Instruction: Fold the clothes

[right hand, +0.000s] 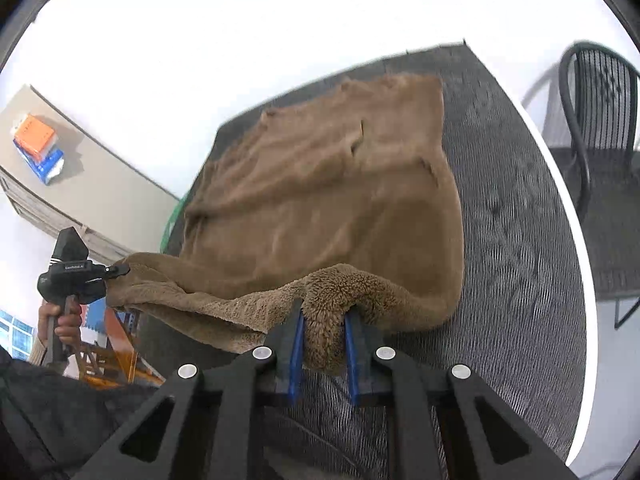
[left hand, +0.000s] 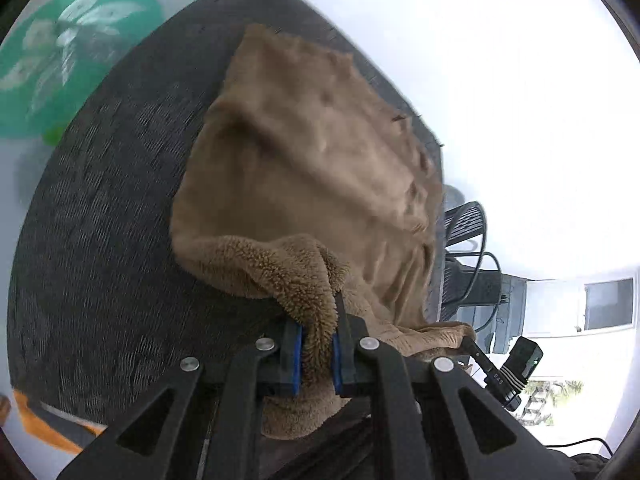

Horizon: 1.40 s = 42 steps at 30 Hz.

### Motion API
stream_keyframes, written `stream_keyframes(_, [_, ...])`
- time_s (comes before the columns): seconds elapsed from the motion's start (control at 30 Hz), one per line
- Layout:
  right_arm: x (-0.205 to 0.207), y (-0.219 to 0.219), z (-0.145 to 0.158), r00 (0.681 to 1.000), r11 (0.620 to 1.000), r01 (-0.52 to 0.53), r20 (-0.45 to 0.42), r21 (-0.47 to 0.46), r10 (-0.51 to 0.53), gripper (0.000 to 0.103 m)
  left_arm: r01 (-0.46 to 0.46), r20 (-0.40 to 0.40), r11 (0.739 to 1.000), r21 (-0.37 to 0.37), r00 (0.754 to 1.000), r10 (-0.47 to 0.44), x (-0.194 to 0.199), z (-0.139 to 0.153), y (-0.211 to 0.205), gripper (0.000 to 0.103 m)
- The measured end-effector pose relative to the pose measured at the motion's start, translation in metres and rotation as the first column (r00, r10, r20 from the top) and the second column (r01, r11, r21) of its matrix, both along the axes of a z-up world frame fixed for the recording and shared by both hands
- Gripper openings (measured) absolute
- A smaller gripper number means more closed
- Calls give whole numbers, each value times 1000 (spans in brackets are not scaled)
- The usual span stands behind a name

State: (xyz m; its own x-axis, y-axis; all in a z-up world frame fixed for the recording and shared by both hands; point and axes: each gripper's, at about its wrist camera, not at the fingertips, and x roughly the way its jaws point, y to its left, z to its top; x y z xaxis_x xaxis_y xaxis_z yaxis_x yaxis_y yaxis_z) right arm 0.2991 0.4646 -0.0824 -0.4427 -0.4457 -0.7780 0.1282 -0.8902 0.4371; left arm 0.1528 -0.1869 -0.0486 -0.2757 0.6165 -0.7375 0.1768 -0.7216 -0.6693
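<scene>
We pinch the brown fleece garment's (left hand: 304,148) near hem in both clamped hand-held grippers, left (left hand: 316,344) and right (right hand: 322,344); the rest lies on the dark table (right hand: 516,240). Uneven lifting could skew our fold.

Likely a home: woven table (right hand: 516,216), metal chair (right hand: 600,120)

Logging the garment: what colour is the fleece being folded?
Plain tan-brown fleece, no pattern; clearest in the right wrist view.
</scene>
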Motion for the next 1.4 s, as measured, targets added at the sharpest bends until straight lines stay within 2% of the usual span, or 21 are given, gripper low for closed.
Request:
stream_keyframes(0.07, [-1,2,13,999,1000,15,-38,8,-15,18,8,-30,1000,7,1000,-8,3,-4,1,12])
stream_keyframes(0.1, [-6,-1,18,998,1000,27,-55,8,-26,19,11,-42,1000,10,999,-11,-17,12,32,12])
stream_keyframes(0.2, [-26,-6,37,991,997,72,-114,4,-71,18,19,-78,999,29,997,-17,-72,19,36,12])
stream_keyframes(0.23, [-34,-4,45,987,996,86,-138,3,-85,18,19,-83,999,39,996,-16,-105,10,39,12])
stream_keyframes(0.33, [-63,1,61,969,989,149,-198,-6,-147,19,4,-100,997,77,995,3,-147,5,50,12])
stream_keyframes(0.47, [-117,3,61,947,976,218,-238,-25,-218,18,-55,-73,987,148,995,67,-201,-14,59,12])
stream_keyframes(0.63, [-191,-8,52,933,968,252,-261,-16,-248,18,-120,-14,979,165,992,124,-261,-50,60,12])
stream_keyframes(0.77, [-244,-22,30,940,964,264,-237,45,-246,18,-169,39,973,160,986,165,-308,-84,55,12])
stream_keyframes(0.9, [-285,-36,-5,956,956,262,-169,130,-239,19,-217,113,965,146,973,201,-334,-121,55,14])
stream_keyframes(0.97, [-300,-37,-28,959,951,275,-116,142,-260,19,-260,175,955,140,956,235,-336,-142,48,15])
stream_keyframes(1.0, [-305,-36,-37,958,948,283,-93,143,-272,20,-274,190,949,154,951,244,-337,-149,46,16])
stream_keyframes(1.03, [-309,-32,-45,955,947,295,-71,128,-288,26,-287,204,943,167,946,252,-338,-156,44,18])
stream_keyframes(1.07, [-311,-29,-51,952,946,305,-55,110,-300,31,-292,199,939,183,946,255,-337,-157,43,20])
stream_keyframes(1.1, [-311,-26,-54,950,946,313,-51,86,-309,45,-295,195,935,198,946,258,-336,-159,42,21])
stream_keyframes(1.13, [-309,-22,-56,947,945,321,-51,60,-318,54,-300,190,930,214,946,261,-336,-160,41,23])
stream_keyframes(1.2, [-304,-17,-52,940,940,337,-76,55,-333,57,-314,164,916,248,946,279,-333,-156,36,30])
stream_keyframes(1.27, [-298,-12,-44,934,935,350,-100,52,-344,63,-337,144,896,289,940,308,-333,-152,30,47])
stream_keyframes(1.33, [-295,-7,-38,929,933,358,-112,37,-352,64,-344,116,887,309,939,324,-333,-147,27,50])
stream_keyframes(1.4, [-291,-6,-32,927,930,363,-129,57,-354,64,-328,86,898,294,945,317,-335,-139,27,51])
